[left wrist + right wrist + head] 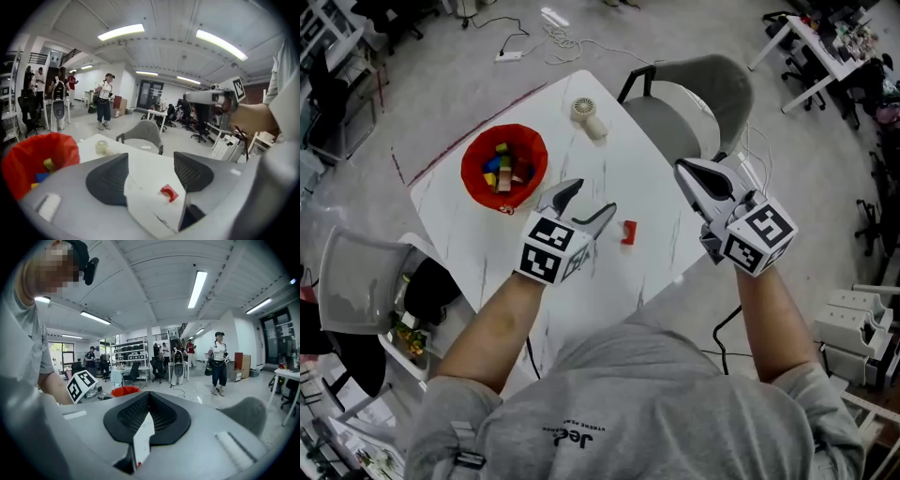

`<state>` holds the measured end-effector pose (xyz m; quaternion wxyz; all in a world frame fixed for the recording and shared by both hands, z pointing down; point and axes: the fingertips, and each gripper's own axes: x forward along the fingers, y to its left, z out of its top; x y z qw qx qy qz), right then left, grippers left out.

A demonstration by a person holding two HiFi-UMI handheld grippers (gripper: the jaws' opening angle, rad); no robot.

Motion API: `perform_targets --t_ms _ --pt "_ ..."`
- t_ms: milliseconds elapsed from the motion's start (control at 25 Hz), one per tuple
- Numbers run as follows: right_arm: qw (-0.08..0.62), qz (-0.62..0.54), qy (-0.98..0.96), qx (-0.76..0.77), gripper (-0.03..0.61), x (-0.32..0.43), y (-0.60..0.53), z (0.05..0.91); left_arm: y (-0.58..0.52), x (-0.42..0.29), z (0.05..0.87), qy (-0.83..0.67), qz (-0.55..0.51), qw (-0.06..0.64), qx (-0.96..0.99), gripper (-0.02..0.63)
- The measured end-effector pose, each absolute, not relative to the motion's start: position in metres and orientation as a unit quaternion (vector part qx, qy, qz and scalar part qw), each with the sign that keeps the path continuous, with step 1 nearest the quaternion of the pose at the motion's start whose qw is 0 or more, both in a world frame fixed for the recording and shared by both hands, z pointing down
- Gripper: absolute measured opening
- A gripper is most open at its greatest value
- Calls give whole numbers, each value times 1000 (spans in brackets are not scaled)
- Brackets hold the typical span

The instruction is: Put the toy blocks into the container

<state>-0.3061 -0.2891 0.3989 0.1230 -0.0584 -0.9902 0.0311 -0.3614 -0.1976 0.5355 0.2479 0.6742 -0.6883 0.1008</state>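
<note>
A red toy block (628,232) lies alone on the white table (609,159). My left gripper (592,199) hovers just left of it, jaws open and nothing between them. In the left gripper view the red block (169,192) shows on the table beyond the open gripper (151,178). The red container (503,167) stands at the table's far left with several coloured blocks inside; the red container (40,159) also appears at that view's left. My right gripper (686,171) is held over the table's right edge, shut (149,404) and empty.
A small white roll-like object (589,116) sits near the table's far corner. A grey chair (698,94) stands beyond the table, and another chair (356,281) at its left. Cables lie on the floor behind. People stand far off in the room.
</note>
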Motion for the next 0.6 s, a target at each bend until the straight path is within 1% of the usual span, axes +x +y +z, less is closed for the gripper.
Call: perform_targets --t_ms 320,600 --pt "129 45 -990 -23 3 -250 -315 407 -210 -264 625 -619 175 295 706 331" --pt "135 55 -989 -3 3 -209 -330 422 -217 -236 684 -612 213 340 681 330"
